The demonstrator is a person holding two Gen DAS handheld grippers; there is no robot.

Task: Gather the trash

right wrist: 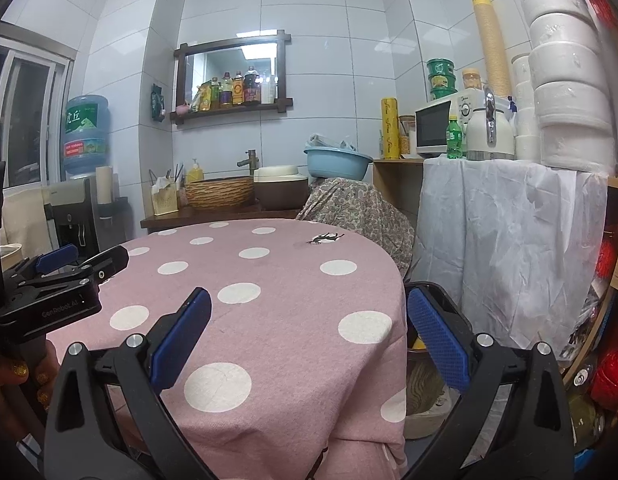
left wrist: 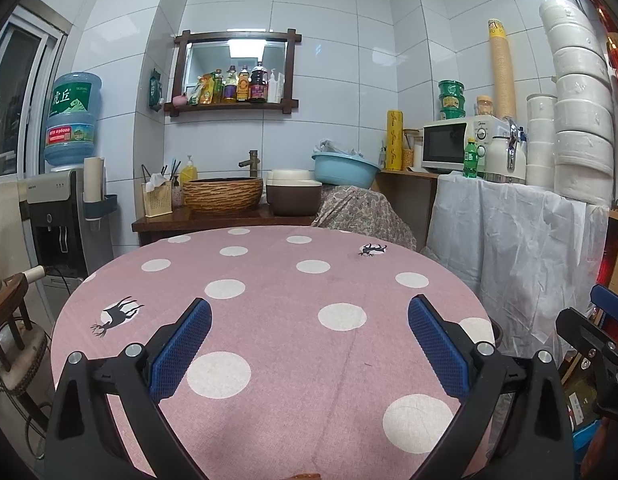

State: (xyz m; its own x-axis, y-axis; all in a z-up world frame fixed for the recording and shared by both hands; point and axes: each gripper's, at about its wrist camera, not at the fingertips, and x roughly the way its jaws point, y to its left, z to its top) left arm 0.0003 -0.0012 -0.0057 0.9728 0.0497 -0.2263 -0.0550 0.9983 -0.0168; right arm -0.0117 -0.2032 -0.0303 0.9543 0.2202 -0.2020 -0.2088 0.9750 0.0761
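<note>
Left gripper held over the round table, fingers spread wide, nothing between the blue pads. Right gripper at the table's right edge, likewise spread wide and empty; its right pad hangs past the cloth rim, in front of a dark bin on the floor beside the table. No trash can be made out on the tabletop in either view.

The table carries a pink cloth with white dots and two black deer prints. In the right wrist view the left gripper appears at the table's left edge, its black body marked "GenRobot.AI"; the hand holding it shows gold glitter nails.

Beyond the table's far edge: a wooden counter with a woven basin, a brass tap, a tissue holder and a brown-and-cream pot. Above the counter, a wood-framed mirror shelf holds sauce and oil bottles; their labels are too small to read.

Left of the table, a water dispenser bears a blue jug printed "虎丘". Right of the table, a white-draped stand holds a white microwave, a green soda bottle, a white kettle and stacked white containers; green instant-noodle bowls sit on the microwave. A blue washbasin rests on a patterned cloth between counter and stand.
</note>
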